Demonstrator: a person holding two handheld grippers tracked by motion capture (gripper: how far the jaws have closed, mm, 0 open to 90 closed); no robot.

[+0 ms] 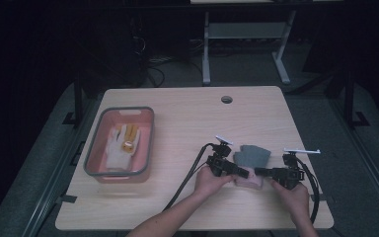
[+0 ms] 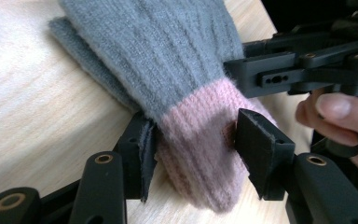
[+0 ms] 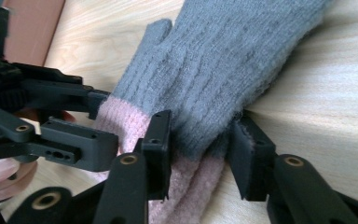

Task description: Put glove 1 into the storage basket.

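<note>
Mittens (image 1: 252, 159), two grey-pink, stacked, gripped by left gripper (image 1: 244, 173), right gripper (image 1: 259, 172)

The mitten (image 1: 250, 164) is knitted, grey over the hand with a pale pink ribbed cuff (image 2: 200, 140), and lies flat on the surface (image 1: 187, 123), toward 5 o'clock of its middle. Its cuff points to 6 o'clock, its rounded tip to 12. A thumb (image 3: 156, 30) sticks out at one side. A second grey layer (perhaps another mitten beneath) shows under its edge. Jaws hold the cuff from both sides.
</note>
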